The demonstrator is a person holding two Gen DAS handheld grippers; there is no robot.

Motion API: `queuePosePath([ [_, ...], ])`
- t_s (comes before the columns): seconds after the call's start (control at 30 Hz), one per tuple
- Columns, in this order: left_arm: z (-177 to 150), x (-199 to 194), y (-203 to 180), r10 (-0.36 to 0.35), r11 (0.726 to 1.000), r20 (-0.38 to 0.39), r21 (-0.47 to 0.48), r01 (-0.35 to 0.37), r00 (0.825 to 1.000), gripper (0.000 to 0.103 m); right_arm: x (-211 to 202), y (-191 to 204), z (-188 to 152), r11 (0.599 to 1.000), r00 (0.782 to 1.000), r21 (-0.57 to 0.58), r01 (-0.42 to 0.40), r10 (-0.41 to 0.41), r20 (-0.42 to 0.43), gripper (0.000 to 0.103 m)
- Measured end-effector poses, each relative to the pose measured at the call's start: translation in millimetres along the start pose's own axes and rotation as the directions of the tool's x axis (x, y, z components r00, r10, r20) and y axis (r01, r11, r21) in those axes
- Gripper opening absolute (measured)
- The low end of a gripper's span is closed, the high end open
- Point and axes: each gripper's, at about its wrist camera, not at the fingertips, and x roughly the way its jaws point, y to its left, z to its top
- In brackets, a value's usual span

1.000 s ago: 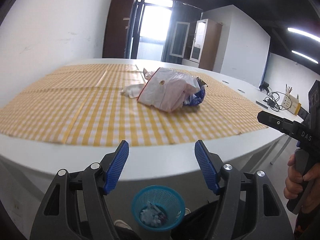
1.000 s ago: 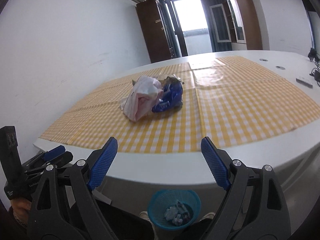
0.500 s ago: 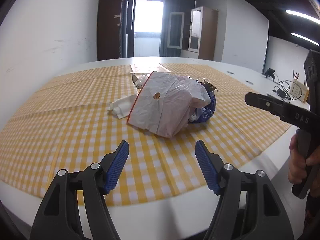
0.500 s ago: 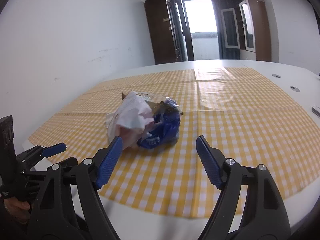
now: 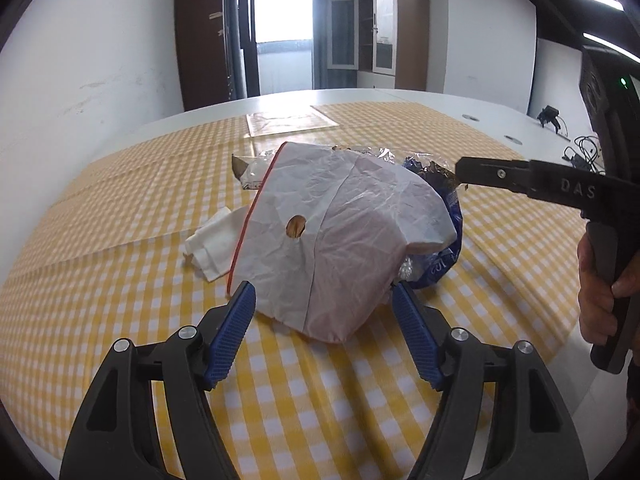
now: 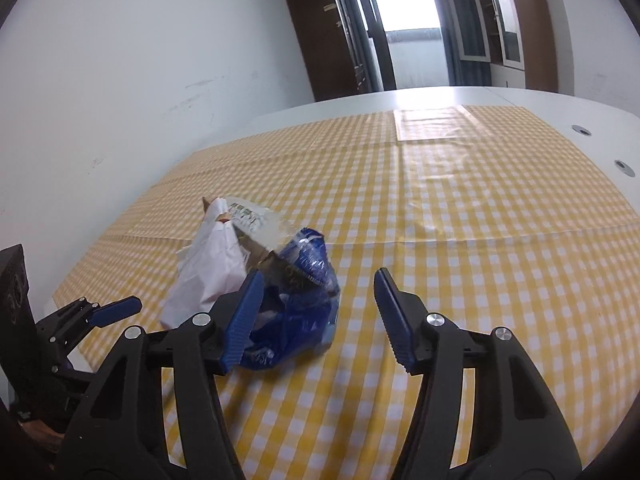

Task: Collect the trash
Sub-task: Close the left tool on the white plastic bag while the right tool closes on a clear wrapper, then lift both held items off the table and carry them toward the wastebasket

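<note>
A trash pile lies on the yellow checked cloth (image 5: 100, 240). A crumpled white paper bag (image 5: 340, 248) with a red edge is nearest, and its near end reaches in between my left gripper's (image 5: 322, 312) pads without touching them. That gripper is open, its jaws still opening a little. Behind the bag is a blue wrapper (image 6: 296, 312). My right gripper (image 6: 318, 280) is closing around this wrapper. The left pad is at it and the right pad stands clear of it. A white tissue (image 5: 216, 244) and a silver foil wrapper (image 6: 256, 220) lie beside them.
A clear plastic sheet (image 5: 288, 120) lies at the cloth's far end. Cables (image 5: 580, 148) sit on the white table at far right. A hand (image 5: 600, 300) holds the right gripper's handle. Brown cabinets and a bright doorway stand behind the table.
Both grippers have moved from beyond the table's edge in over the cloth to the pile. The blue bin below has left view. The right jaws have narrowed around the blue wrapper.
</note>
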Motion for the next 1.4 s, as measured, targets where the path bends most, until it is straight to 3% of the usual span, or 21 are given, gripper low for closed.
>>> queuePosePath([
  [0.1, 2, 7, -2, -0.001, 1.000, -0.016, 0.005, 0.001, 1.000, 0.071, 8, -1, 7, 0.999, 0.999, 0.013, -0.029, 0.029, -0.021, 0.044],
  [0.17, 3, 12, -5, 0.002, 1.000, -0.036, 0.028, -0.001, 0.999, 0.064, 15, 1, 11, 0.999, 0.998, 0.006, -0.042, 0.042, -0.038, 0.042],
  [0.23, 4, 17, -7, 0.002, 0.999, -0.052, 0.047, 0.001, 0.999, 0.043, 22, 4, 14, 0.999, 0.997, 0.004, -0.043, 0.044, -0.056, 0.037],
  [0.3, 5, 19, -5, -0.019, 0.999, -0.062, 0.046, 0.021, 0.998, 0.024, 28, 9, 15, 0.999, 0.996, -0.004, -0.045, 0.045, -0.073, 0.021],
  [0.33, 5, 18, -4, -0.027, 0.999, -0.064, 0.039, 0.029, 0.998, 0.017, 29, 11, 15, 0.999, 0.996, -0.002, -0.048, 0.048, -0.075, 0.020],
  [0.43, 6, 11, 2, -0.025, 1.000, -0.038, 0.014, 0.026, 0.999, 0.004, 26, 18, 15, 0.999, 0.996, -0.010, -0.049, 0.048, -0.076, 0.015],
  [0.53, 4, -5, 9, -0.026, 0.999, 0.011, -0.023, 0.026, 1.000, 0.002, 17, 22, 21, 0.999, 0.999, -0.030, -0.033, 0.032, -0.043, 0.006],
  [0.83, -12, -55, 26, -0.055, 0.990, 0.095, -0.126, 0.067, 0.994, 0.002, -26, 40, 21, 0.998, 0.998, -0.062, -0.019, 0.022, 0.055, 0.004],
  [1.07, -23, -92, 35, -0.085, 0.985, 0.116, -0.137, 0.101, 0.990, 0.001, -60, 43, 4, 0.999, 0.993, -0.036, 0.001, 0.003, 0.122, 0.004],
  [1.4, -48, -131, 49, -0.122, 0.967, 0.160, -0.203, 0.153, 0.980, 0.001, -97, 73, -16, 0.997, 0.985, -0.061, -0.049, 0.058, 0.164, 0.004],
])
